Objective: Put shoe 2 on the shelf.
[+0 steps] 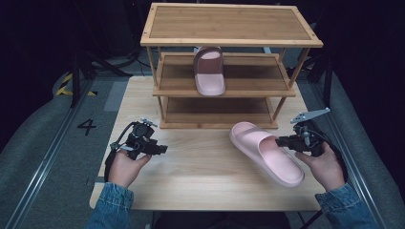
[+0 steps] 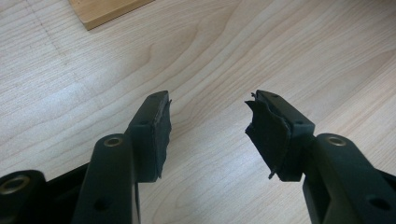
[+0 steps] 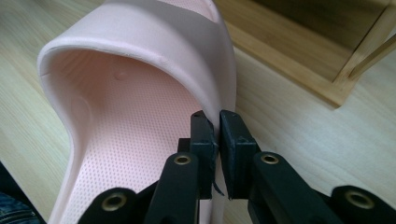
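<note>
One slipper [image 1: 209, 70] on the rack's [image 1: 229, 42] middle shelf — another [image 1: 265, 151] before it.

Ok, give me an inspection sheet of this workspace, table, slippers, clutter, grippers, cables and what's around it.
Surface: light wooden table, bare in front.
Job's things: pink slipper on the table; second slipper on the middle shelf of the wooden rack.
Clutter: nothing seen.
Grippers: left gripper open over bare wood; right gripper clamped on the near slipper's side wall.
Cables: black cable looping from the left gripper.
Surroundings: dark room, grey floor, a floor mark 4.
</note>
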Tool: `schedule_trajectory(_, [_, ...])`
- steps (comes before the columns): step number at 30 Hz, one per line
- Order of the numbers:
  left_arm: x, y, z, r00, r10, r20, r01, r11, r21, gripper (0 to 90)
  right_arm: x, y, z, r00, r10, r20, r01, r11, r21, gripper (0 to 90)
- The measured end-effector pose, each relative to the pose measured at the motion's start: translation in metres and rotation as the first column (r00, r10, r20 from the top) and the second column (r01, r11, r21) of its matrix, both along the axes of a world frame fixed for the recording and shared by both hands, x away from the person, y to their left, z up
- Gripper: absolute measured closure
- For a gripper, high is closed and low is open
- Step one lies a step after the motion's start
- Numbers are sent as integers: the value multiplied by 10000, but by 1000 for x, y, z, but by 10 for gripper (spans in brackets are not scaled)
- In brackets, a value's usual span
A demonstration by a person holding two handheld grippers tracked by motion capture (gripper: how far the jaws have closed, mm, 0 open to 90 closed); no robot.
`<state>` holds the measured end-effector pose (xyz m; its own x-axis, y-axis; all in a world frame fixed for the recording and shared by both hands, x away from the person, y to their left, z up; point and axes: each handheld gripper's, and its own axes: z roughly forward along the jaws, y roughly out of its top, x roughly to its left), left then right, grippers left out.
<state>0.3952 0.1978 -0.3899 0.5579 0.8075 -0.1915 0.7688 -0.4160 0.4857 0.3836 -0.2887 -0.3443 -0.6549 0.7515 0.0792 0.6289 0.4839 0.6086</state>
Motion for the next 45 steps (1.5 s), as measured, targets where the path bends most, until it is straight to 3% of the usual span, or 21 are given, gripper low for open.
schedule_trajectory(6, [1, 1, -2, 10000, -51, -51, 52, 10000, 64, 463, 1, -1, 20, 9997, 15, 246, -17, 10000, 82, 846])
schedule_trajectory(11, [0, -2, -1, 9999, -136, 75, 135, 9999, 46, 450, 4, -5, 41, 9987, 155, 477, -179, 9986, 494, 847])
schedule_trajectory(32, [-1, -2, 1, 9997, -229, 97, 229, 9997, -16, 447, 21, -10, 91, 9940, 65, 1093, -185, 9938, 1094, 851])
schedule_trajectory(38, [-2, 0, 0, 9998, -188, 87, 188, 9998, 19, 446, 28, -12, 107, 9909, -125, 1339, -36, 9929, 1189, 853])
schedule_trajectory(45, [-4, 2, 0, 9999, -107, 30, 107, 9999, 18, 446, 45, -9, 118, 9881, -352, 1496, 206, 9949, 985, 853])
